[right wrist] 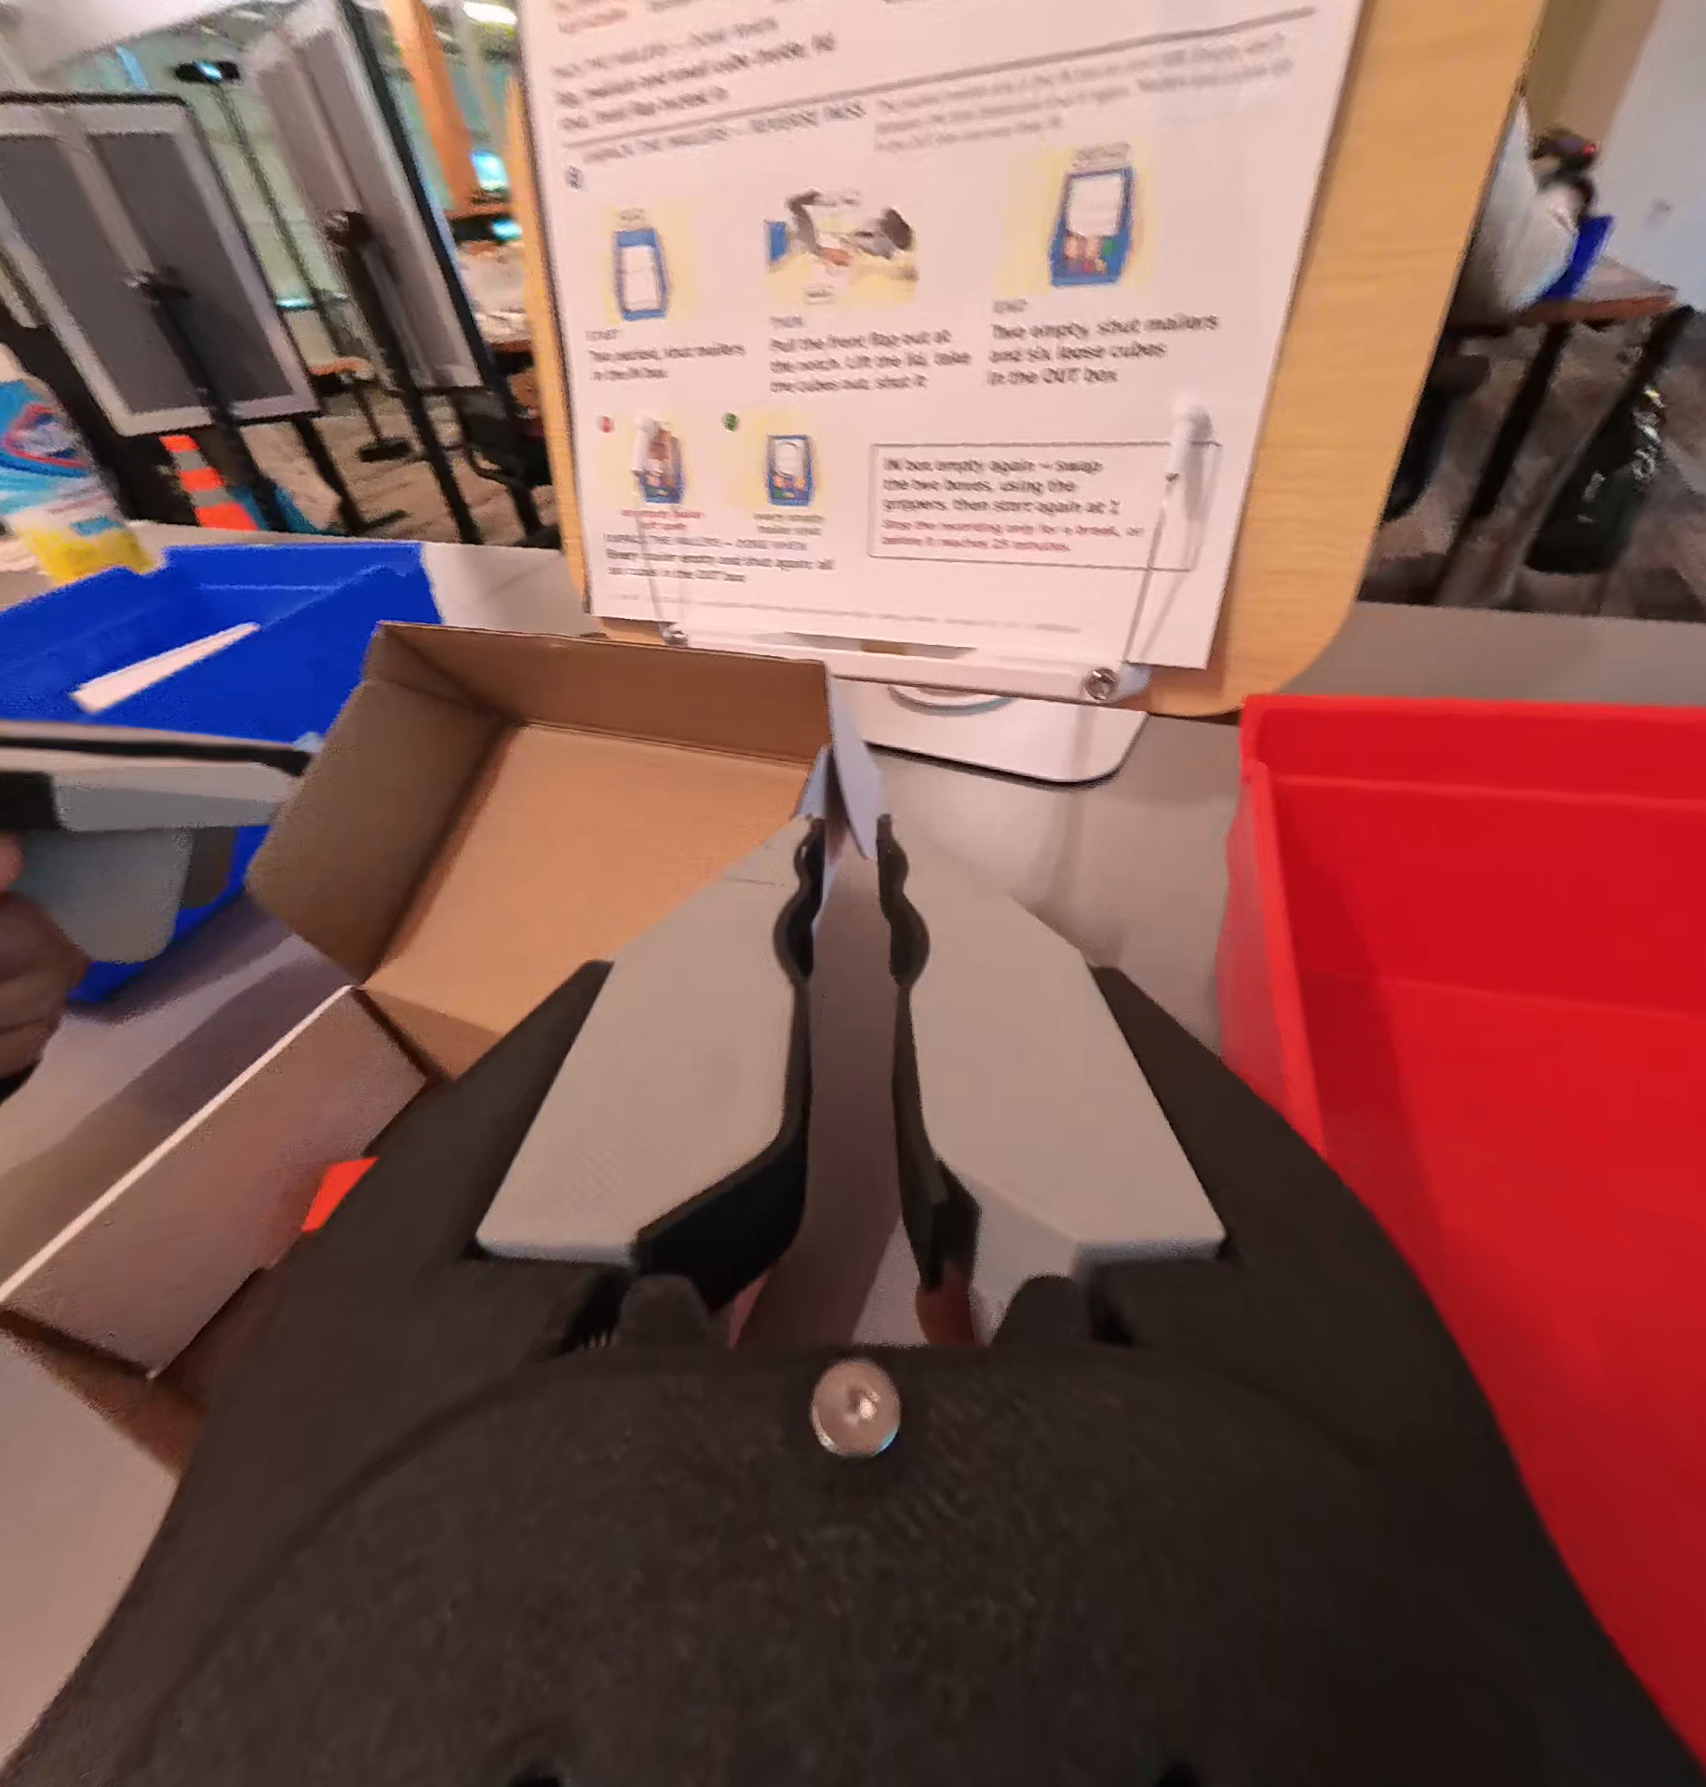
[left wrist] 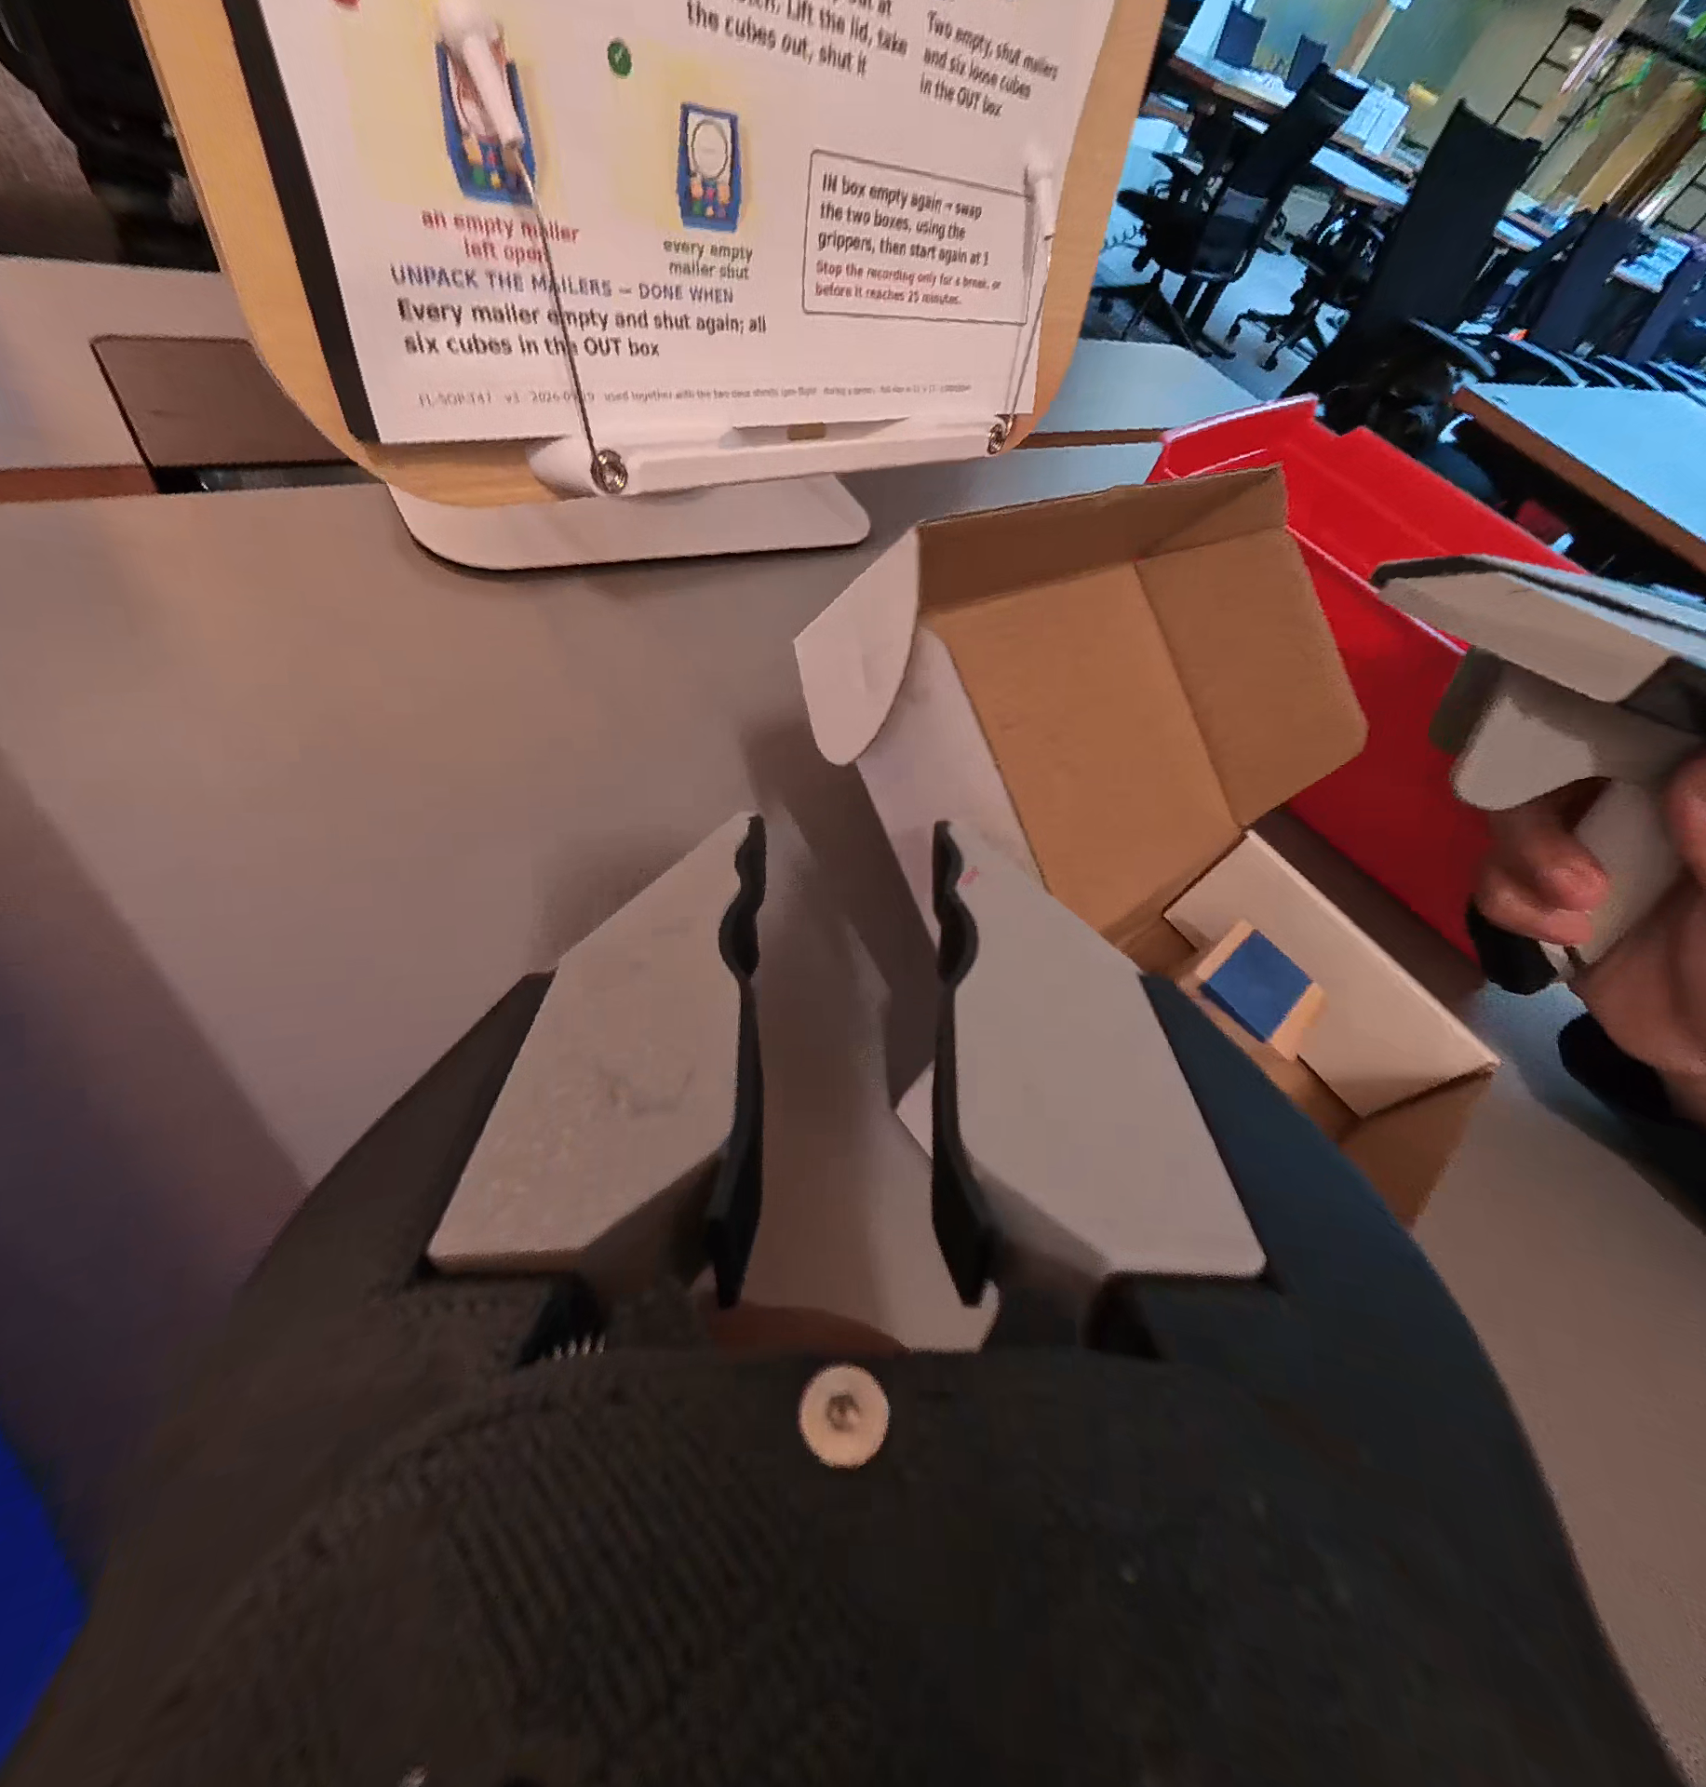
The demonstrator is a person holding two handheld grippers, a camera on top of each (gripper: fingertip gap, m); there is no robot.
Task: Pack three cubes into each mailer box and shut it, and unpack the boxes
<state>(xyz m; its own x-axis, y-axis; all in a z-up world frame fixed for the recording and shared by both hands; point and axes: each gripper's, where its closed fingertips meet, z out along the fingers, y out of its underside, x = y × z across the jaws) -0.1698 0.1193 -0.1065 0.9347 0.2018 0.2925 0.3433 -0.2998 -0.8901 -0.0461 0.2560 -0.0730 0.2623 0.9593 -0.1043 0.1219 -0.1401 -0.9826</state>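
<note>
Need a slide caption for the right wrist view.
Right tool pinching the open mailer box's lid flap beside the red bin.

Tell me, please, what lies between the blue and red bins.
The open mailer box, its flap held by the right gripper, as the right wrist view shows.

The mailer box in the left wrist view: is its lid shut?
No. The mailer box has its lid raised, showing the brown inside and a blue cube resting in it.
</note>
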